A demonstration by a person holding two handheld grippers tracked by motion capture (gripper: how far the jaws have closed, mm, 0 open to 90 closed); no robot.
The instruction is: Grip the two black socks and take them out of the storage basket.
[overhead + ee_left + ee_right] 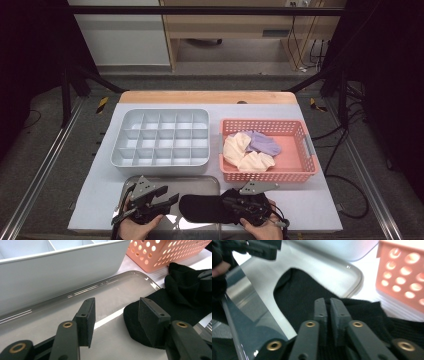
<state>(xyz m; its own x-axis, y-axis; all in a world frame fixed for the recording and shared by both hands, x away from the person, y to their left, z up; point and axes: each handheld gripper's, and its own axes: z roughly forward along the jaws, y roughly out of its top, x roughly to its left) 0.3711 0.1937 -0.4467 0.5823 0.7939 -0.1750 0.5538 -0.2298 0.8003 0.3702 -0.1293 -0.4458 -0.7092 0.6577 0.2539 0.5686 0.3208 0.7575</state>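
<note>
The black sock (200, 207) lies on the metal tray (150, 181) at the near table edge, the right gripper (328, 305) pinching its cuff; the left gripper (115, 315), open, should close squarely over the toe

Black sock (200, 207) flat across metal tray's (172, 180) right edge

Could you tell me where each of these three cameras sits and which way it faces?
High view: above the table's near edge, looking forward and down on the grey divided box, pink perforated basket and both hands.
Left gripper view: on the left gripper, facing its open jaws over the shiny metal tray.
Right gripper view: on the right gripper, jaws nearly together on the black cloth sock.
Shared: the gripper views both show tray, sock and basket.
</note>
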